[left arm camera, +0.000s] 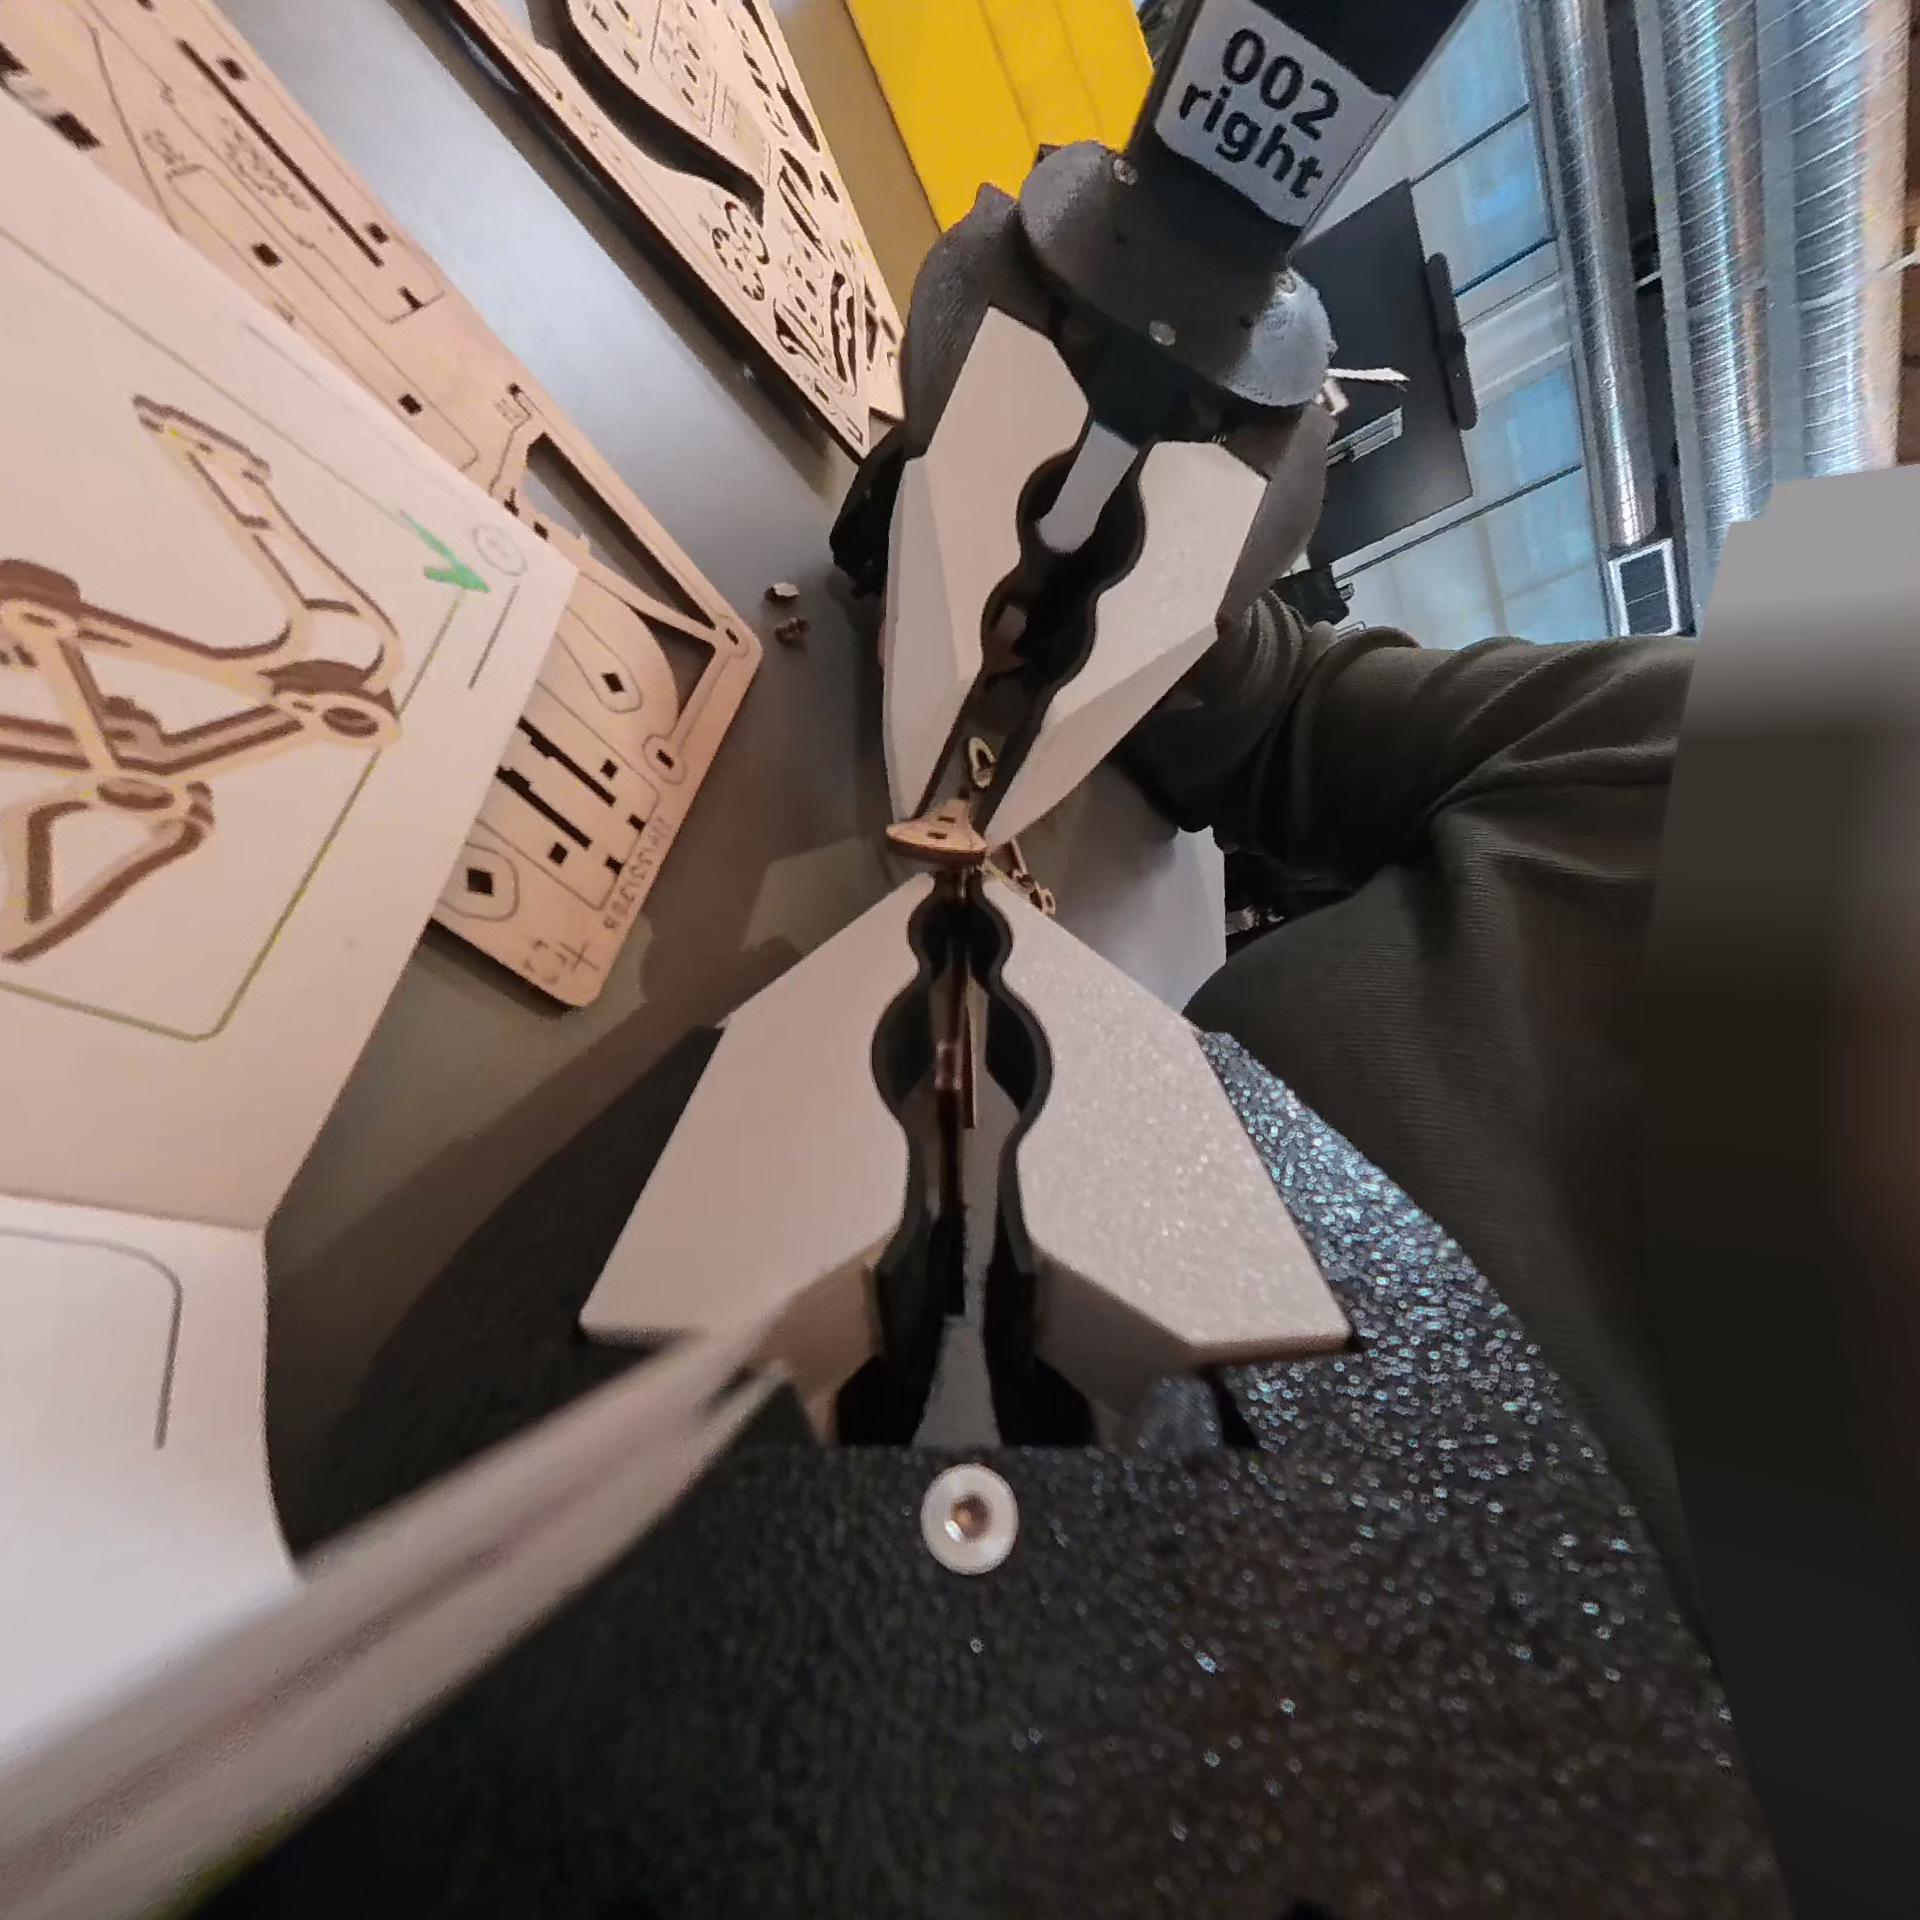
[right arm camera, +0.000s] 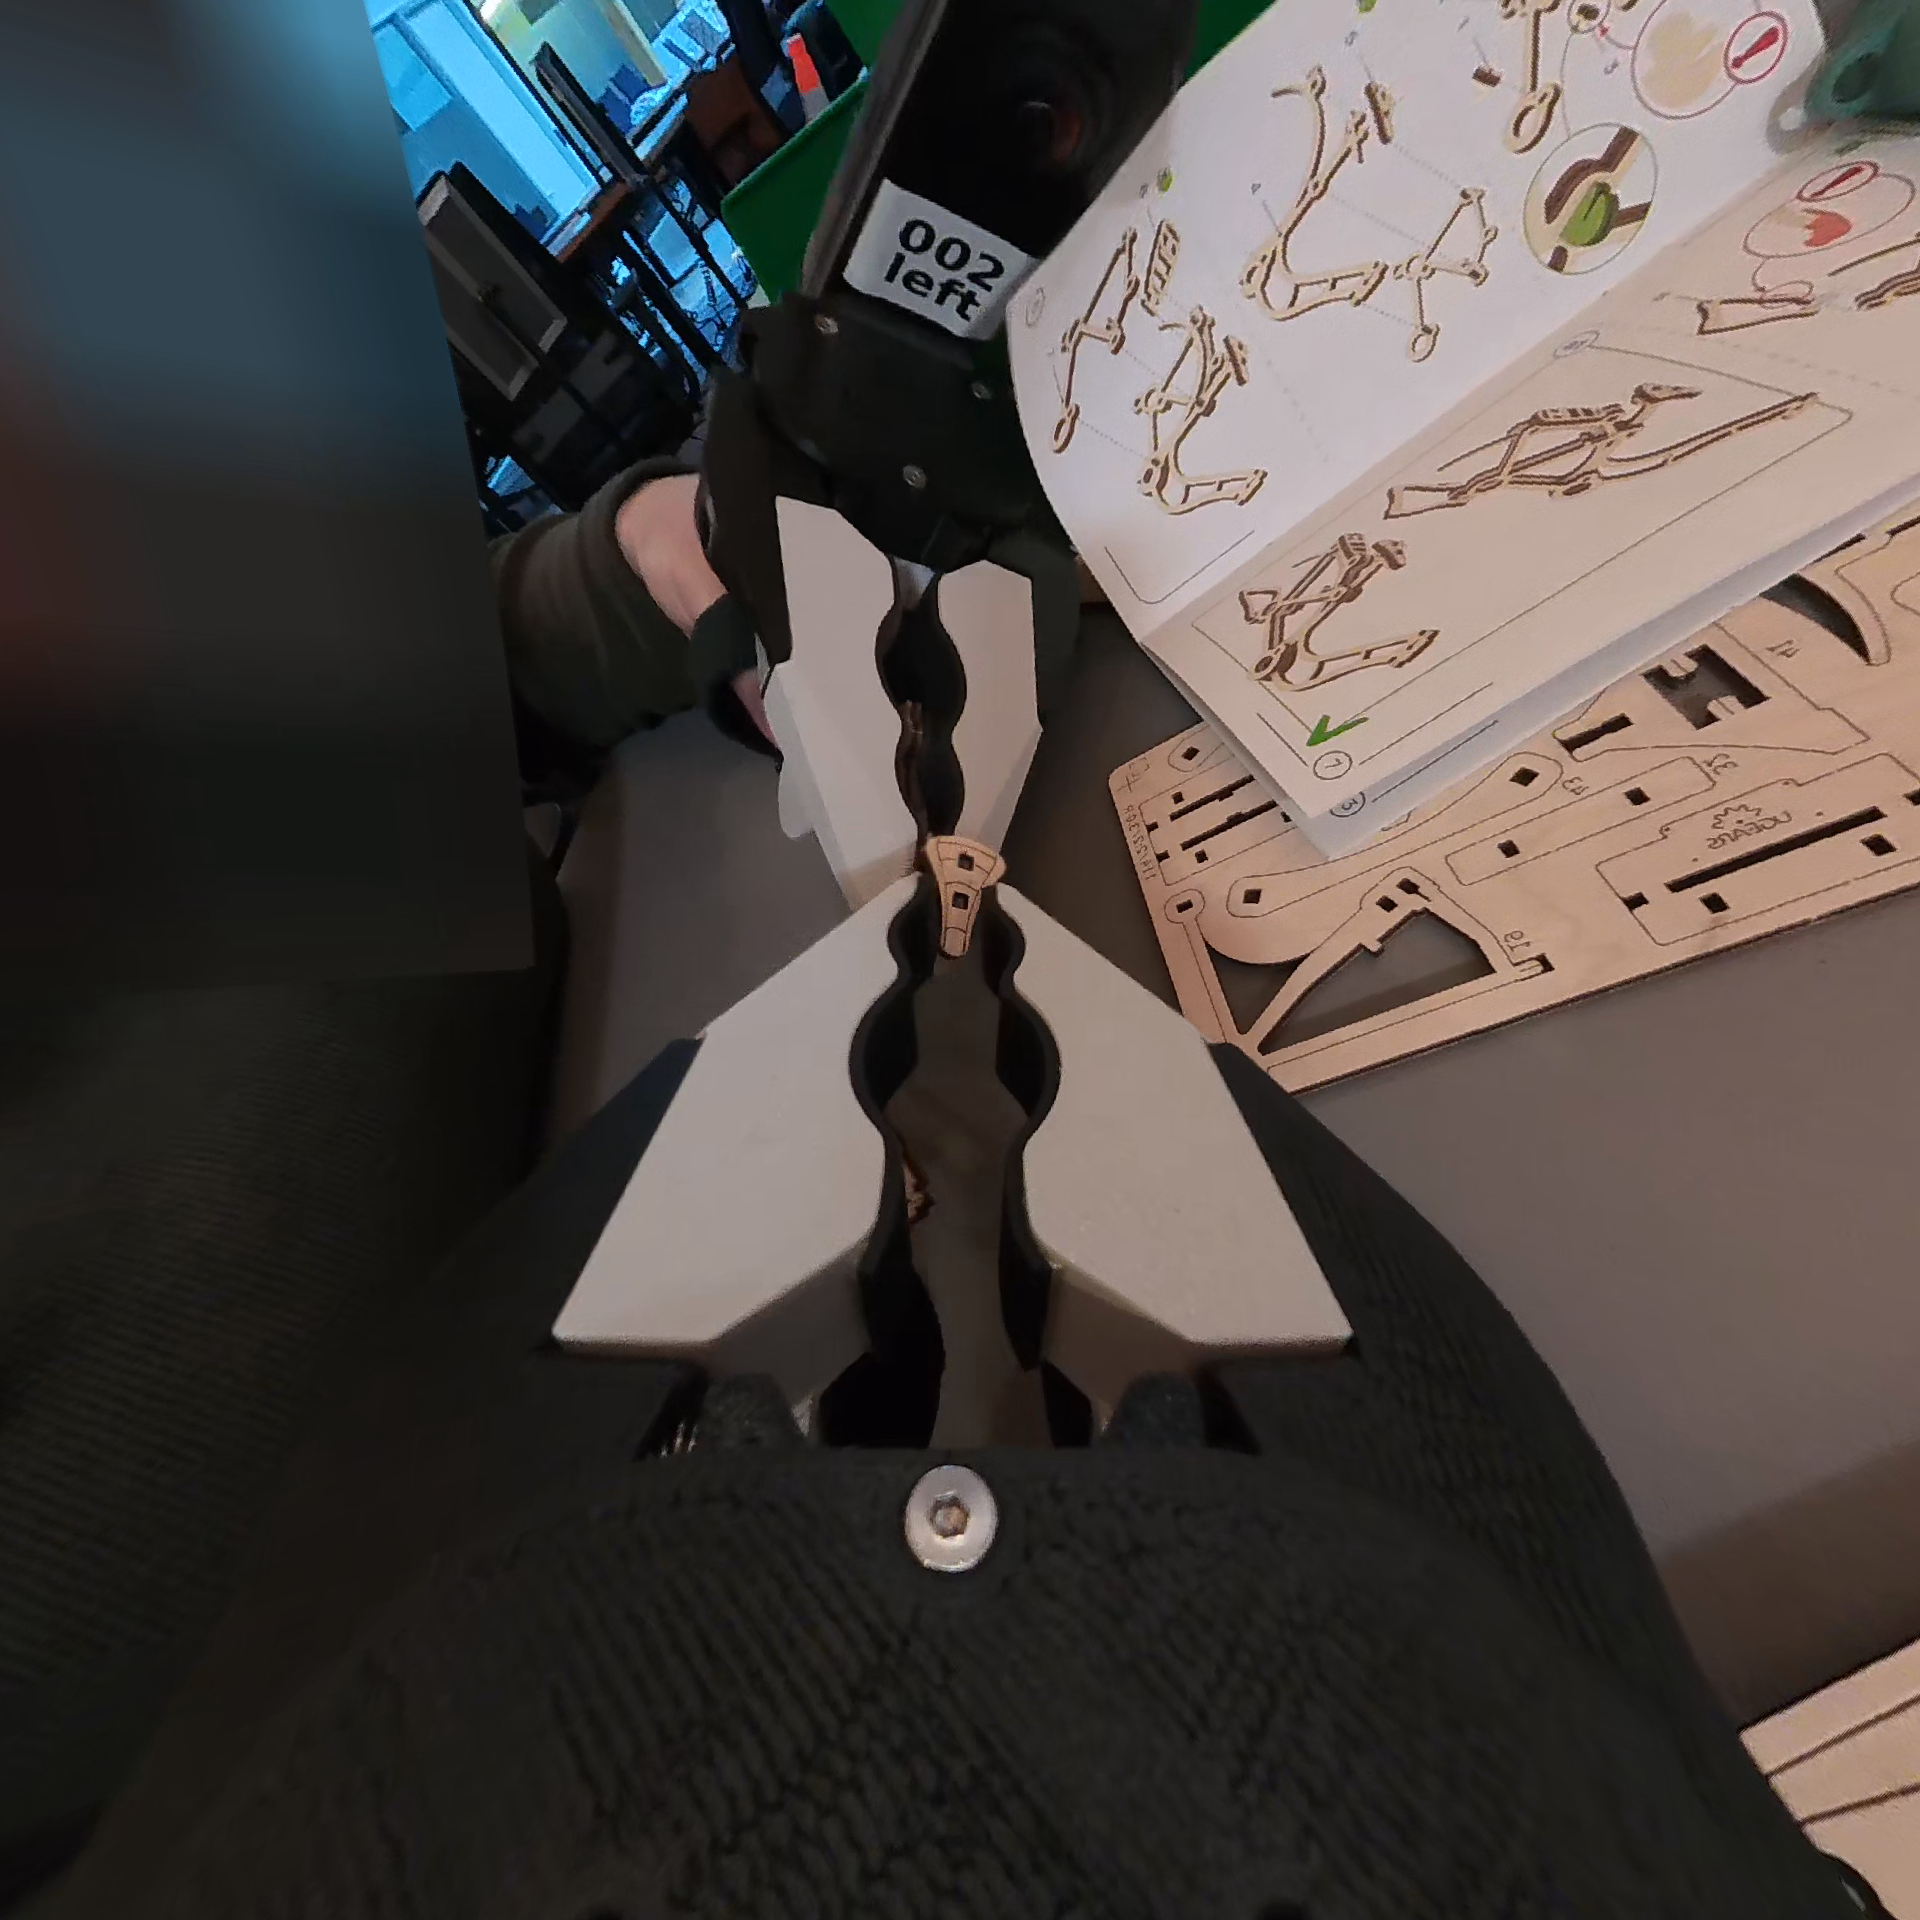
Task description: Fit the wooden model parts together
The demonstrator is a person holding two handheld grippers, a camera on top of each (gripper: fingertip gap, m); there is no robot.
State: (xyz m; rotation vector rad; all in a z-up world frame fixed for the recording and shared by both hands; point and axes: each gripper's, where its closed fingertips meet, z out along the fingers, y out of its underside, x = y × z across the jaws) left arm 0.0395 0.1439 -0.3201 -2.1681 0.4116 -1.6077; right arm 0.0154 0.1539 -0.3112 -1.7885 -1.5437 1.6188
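My left gripper (left arm camera: 943, 888) is shut on a thin wooden strip (left arm camera: 951, 1049) held edge-on between its white fingers. My right gripper (left arm camera: 951, 816) faces it tip to tip and is shut on a small fan-shaped wooden piece (left arm camera: 935, 836). The two parts touch where the tips meet. In the right wrist view, my right gripper (right arm camera: 958, 904) holds the fan-shaped piece (right arm camera: 961, 883), which has two small square holes. The left gripper (right arm camera: 920, 831) comes in from above with the strip (right arm camera: 912, 758). Both grippers are held above the grey table (right arm camera: 1558, 1247).
An open instruction booklet (left arm camera: 208, 675) (right arm camera: 1455, 416) lies on laser-cut plywood sheets (left arm camera: 613, 779) (right arm camera: 1558, 883). More sheets (left arm camera: 727, 156) lie farther back. Two tiny loose wooden bits (left arm camera: 784, 608) sit on the table. A person's dark sleeve (left arm camera: 1455, 831) is at the right. Less than 4 cm separates the two grippers' tips.
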